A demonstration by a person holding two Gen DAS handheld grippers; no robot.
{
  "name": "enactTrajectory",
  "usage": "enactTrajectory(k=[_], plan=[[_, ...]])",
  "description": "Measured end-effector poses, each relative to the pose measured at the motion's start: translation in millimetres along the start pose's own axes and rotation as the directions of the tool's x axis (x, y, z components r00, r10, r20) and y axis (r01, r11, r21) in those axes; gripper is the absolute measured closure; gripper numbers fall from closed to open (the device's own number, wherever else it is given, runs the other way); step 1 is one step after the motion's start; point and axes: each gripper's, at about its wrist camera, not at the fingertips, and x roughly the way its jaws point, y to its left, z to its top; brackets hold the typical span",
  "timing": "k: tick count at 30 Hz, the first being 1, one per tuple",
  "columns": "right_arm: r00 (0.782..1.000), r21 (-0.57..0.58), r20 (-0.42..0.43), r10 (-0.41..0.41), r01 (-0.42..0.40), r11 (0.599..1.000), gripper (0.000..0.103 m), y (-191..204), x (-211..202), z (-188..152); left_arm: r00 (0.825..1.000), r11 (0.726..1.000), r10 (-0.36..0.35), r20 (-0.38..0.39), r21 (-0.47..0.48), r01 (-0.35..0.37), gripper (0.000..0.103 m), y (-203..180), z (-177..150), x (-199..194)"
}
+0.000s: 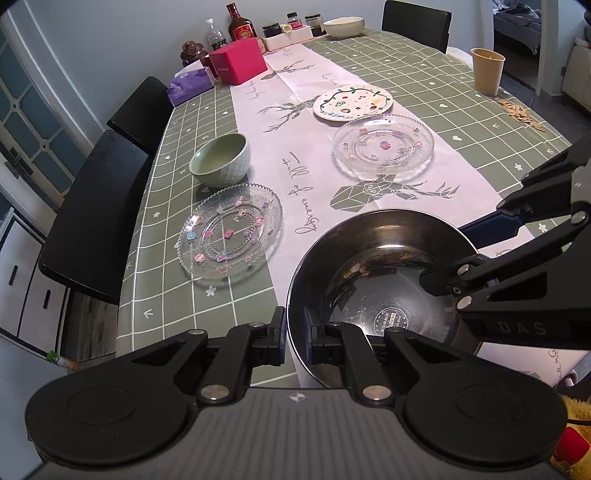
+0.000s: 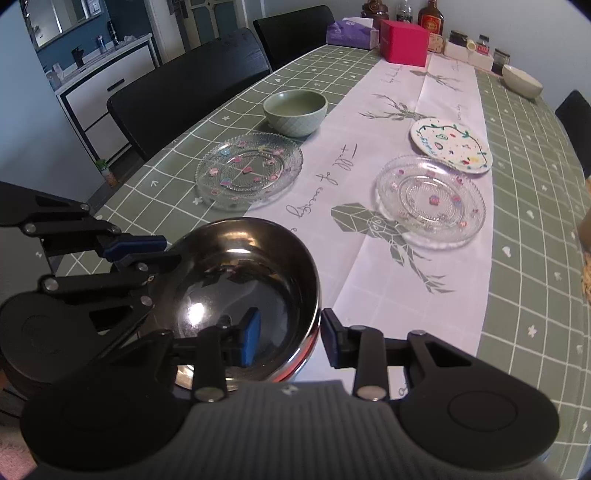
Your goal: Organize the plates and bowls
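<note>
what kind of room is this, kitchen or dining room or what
Most likely a home dining area. A long table with a green checked cloth has black chairs drawn up to it, with plates and bowls laid out and bottles and jars at the far end.

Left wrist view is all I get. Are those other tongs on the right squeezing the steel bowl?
Observer: No. In the right wrist view the right tongs straddle the rim of the bowl, and their inner pad stands clear of the wall.
Operator: Do my own tongs show there?
Observer: Yes. The left tongs reach in from the left side of that view, clamped across the rim.
Operator: What does the bowl's outside look like?
Observer: It is shiny chrome, visible just under the near rim.
</note>
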Motion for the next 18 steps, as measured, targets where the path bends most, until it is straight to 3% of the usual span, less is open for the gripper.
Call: enactTrajectory(k=[5,18], plan=[[1.0,-0.012,0.019,-0.004,0.004,1.0,0.078,0,3,-5,1.0,1.0,0.0,-0.003,0.0,0.0,0.09,-1,0,0],[0.999,0.033,0.037,0.013,-0.014,0.999,0.08,-9,14,-14,1.0,1.0,0.004,-0.01,0.004,-0.004,0.089,-3,3,2]])
